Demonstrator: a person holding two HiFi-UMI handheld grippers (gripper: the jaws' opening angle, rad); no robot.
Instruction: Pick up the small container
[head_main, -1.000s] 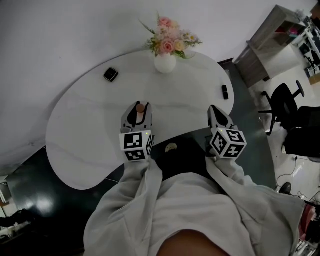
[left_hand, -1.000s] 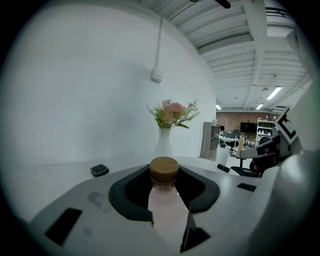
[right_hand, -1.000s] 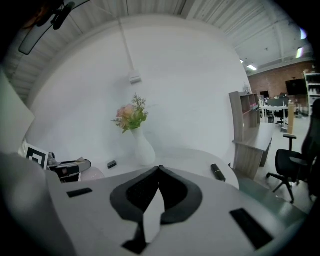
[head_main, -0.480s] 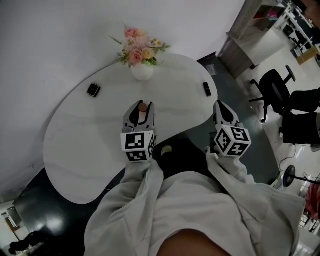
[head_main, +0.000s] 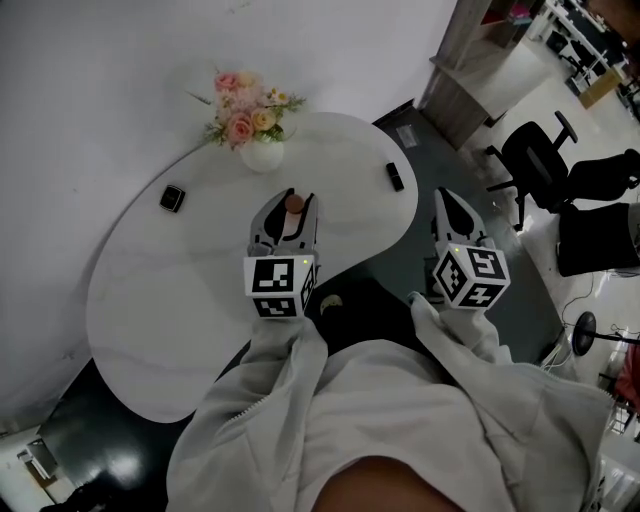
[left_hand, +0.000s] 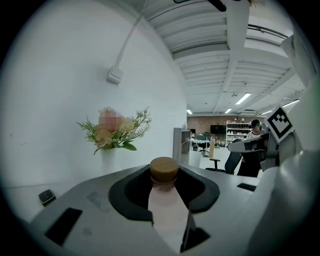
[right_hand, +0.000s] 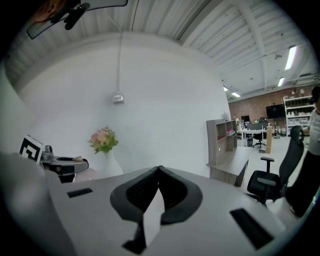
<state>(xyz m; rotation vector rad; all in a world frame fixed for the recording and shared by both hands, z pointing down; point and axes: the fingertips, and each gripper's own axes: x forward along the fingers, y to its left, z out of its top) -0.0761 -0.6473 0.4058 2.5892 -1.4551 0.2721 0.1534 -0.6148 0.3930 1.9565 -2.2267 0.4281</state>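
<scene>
The small container is a pale pink bottle (left_hand: 167, 212) with a round cork-coloured cap (head_main: 293, 203). My left gripper (head_main: 286, 206) is shut on it, one jaw on each side of the body, and holds it in the air above the white table (head_main: 140, 300). In the left gripper view the left gripper (left_hand: 164, 172) has the cap standing up between its fingertips. My right gripper (head_main: 447, 203) hangs to the right, past the table's edge and over the dark floor. In the right gripper view the right gripper (right_hand: 159, 169) has its jaw tips together with nothing between them.
A white vase of pink flowers (head_main: 245, 125) stands at the table's far edge. A small black device (head_main: 172, 198) lies at the left and a black bar-shaped object (head_main: 395, 177) at the right. A black office chair (head_main: 530, 165) and a wooden shelf unit (head_main: 480, 60) stand at the right.
Both grippers have risen and moved forward, the left one still with the bottle in it. The head view has swung, so the table and vase sit further left in the picture.
</scene>
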